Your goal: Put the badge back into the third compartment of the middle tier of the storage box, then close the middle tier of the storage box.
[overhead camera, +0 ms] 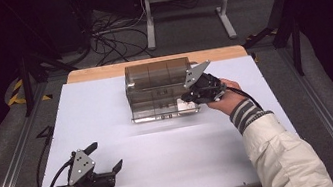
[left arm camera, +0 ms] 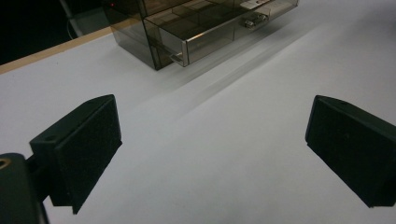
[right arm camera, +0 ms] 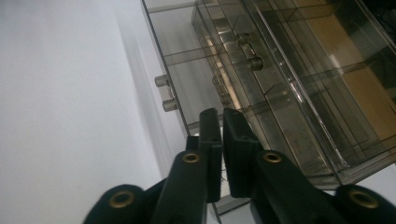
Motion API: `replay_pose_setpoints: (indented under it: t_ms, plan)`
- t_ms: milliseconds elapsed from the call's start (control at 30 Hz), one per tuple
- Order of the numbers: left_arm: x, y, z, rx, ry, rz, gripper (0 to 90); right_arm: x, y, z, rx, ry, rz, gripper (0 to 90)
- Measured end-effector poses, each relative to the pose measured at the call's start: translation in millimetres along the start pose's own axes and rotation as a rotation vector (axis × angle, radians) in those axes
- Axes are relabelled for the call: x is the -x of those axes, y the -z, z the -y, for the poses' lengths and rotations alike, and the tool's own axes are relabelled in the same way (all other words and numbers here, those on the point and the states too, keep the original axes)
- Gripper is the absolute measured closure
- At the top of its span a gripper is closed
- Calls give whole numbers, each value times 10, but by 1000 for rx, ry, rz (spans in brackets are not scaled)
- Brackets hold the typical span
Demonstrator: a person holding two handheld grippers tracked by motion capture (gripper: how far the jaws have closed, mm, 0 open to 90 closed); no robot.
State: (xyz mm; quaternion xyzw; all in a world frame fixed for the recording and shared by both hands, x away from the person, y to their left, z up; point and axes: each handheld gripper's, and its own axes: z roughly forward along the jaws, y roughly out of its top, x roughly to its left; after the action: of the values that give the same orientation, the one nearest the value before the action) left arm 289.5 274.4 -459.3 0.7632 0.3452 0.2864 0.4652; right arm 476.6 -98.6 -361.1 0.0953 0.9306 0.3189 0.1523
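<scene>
Claws came first: the left gripper (overhead camera: 104,157) sat near the table's (overhead camera: 167,174) front edge, jaws wide apart with nothing between them. Bare white table lay ahead. Farther back, the right gripper (overhead camera: 184,98) was pinched tight at the clear drawer box (overhead camera: 152,83), by its bottom right drawer. I could not tell what the drawers held.

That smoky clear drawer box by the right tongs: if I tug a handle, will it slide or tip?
The drawer box looks like thin clear plastic with mostly bare compartments, so probably light. It sits on a smooth white table, so it may slide toward you rather than stay put. It is wide and low, so tipping seems unlikely. The right tongs are shut beside it.
</scene>
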Motion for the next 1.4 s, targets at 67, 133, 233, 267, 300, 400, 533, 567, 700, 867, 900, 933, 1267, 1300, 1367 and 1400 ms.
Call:
replay_pose_setpoints:
  t_ms: [67, 133, 233, 267, 300, 400, 533, 567, 700, 867, 900, 933, 1267, 1300, 1367, 1400]
  plan:
    - [-3, -2, 0, 0, 0, 1, 43, -15, 11, 8, 12, -16, -9, 900]
    - [-6, -4, -4, 1, -2, 1, 43, -39, 15, 14, 23, -29, -12, 900]
    - [-1, -14, -4, 1, -3, 2, 43, -95, 14, 19, 34, -32, -17, 900]
    - [2, -15, -4, 0, -2, 5, 43, -107, 15, 20, 37, -31, -17, 900]
    - [3, -14, -5, -1, -1, 5, 43, -129, 13, 21, 40, -29, -18, 900]
    - [3, -17, -9, 3, 2, 4, 43, -176, 12, 23, 56, -26, -26, 900]
    - [9, -23, -15, 3, -1, 5, 43, -233, -5, 20, 69, -42, -37, 900]
    - [10, -24, -16, 5, -1, 5, 43, -248, -19, 17, 70, -45, -38, 900]
    - [8, -25, -15, 3, -2, 6, 43, -289, -64, 17, 62, -57, -34, 900]
    - [9, -21, -15, 3, -3, 5, 43, -322, -148, 32, 38, -82, -36, 900]
    - [9, -19, -15, 4, -4, 4, 43, -336, -187, 40, 31, -90, -41, 900]
    - [9, -19, -15, 4, -4, 4, 43, -336, -187, 40, 31, -90, -41, 900]
    - [11, -14, -16, 2, -8, 6, 43, -370, -354, 87, 2, -120, -50, 900]
    - [11, -14, -16, 2, -8, 6, 43, -368, -372, 93, -3, -127, -49, 900]
    - [11, -14, -16, 1, -9, 6, 43, -371, -404, 108, -3, -131, -43, 900]
    - [10, -13, -16, 2, -8, 6, 43, -377, -424, 120, -6, -131, -39, 900]
